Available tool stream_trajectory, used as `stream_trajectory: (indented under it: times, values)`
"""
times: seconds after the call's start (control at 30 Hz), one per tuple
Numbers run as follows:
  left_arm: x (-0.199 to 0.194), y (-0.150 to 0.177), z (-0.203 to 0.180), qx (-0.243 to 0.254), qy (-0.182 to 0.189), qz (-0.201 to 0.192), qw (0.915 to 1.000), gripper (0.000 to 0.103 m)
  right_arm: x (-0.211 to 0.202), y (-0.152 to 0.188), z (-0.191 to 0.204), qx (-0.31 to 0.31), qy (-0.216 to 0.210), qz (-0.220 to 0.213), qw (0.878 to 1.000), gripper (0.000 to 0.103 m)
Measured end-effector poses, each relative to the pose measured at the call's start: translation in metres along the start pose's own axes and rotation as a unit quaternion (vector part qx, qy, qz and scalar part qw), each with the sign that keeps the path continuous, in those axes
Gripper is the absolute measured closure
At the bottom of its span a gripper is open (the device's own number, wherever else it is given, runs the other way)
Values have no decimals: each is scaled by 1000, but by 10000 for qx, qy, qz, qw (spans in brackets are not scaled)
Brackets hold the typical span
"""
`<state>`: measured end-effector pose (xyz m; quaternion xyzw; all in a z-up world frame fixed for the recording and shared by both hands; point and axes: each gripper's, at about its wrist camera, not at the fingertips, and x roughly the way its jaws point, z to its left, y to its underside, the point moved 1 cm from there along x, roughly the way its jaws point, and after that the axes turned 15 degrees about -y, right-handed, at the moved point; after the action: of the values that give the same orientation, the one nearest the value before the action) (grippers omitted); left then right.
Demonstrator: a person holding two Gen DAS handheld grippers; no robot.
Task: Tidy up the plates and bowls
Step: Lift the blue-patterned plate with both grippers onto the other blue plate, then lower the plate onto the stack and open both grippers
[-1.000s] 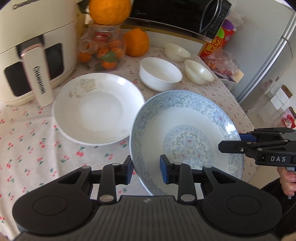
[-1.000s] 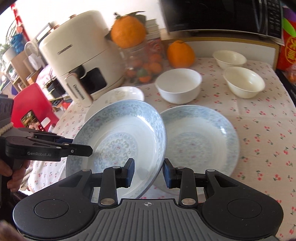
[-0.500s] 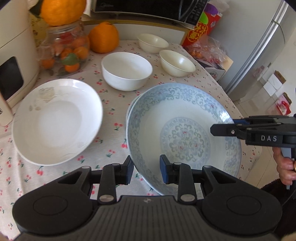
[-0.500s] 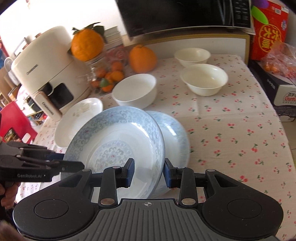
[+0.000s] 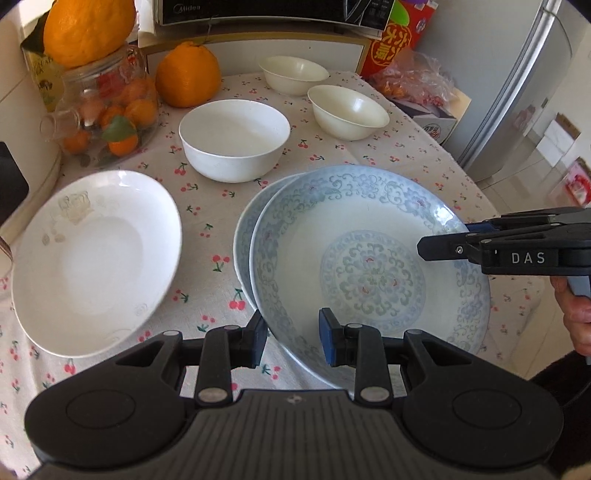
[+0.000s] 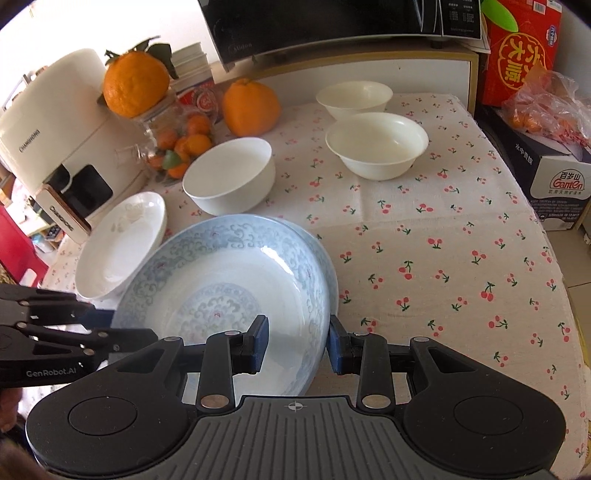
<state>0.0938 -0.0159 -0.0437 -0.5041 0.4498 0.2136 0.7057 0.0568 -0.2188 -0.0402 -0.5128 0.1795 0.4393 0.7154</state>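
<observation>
A blue-patterned plate (image 5: pixel 369 258) (image 6: pixel 221 291) sits over a second blue-patterned plate (image 5: pixel 245 225) (image 6: pixel 325 258), almost nested on it. My left gripper (image 5: pixel 290 341) has its jaws around the top plate's near rim. My right gripper (image 6: pixel 297 345) has its jaws around the opposite rim; it also shows in the left wrist view (image 5: pixel 443 247). A white deep plate (image 5: pixel 96 258) (image 6: pixel 122 243) lies to the left. A white bowl (image 5: pixel 234 138) (image 6: pixel 229 181) and two cream bowls (image 5: pixel 349 110) (image 5: pixel 293 74) stand behind.
A glass jar of small oranges (image 5: pixel 107 110) with a big orange on top, another orange (image 5: pixel 188 74), an air fryer (image 6: pixel 55 140) and a microwave (image 6: pixel 332 26) line the back. A red box and a bag (image 5: pixel 417 81) stand at the right. The table edge (image 6: pixel 569 295) runs along the right.
The top blue plate, held by both grippers, has moved right and down over the second blue plate until nearly nested. Both grippers moved with it.
</observation>
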Motion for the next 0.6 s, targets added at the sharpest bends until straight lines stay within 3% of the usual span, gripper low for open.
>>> stream_trajectory:
  times: [0.6]
  values:
    - [1,2,-16,561,-590,-192,9965,75,16,2,12,-500,608,195,9967,71]
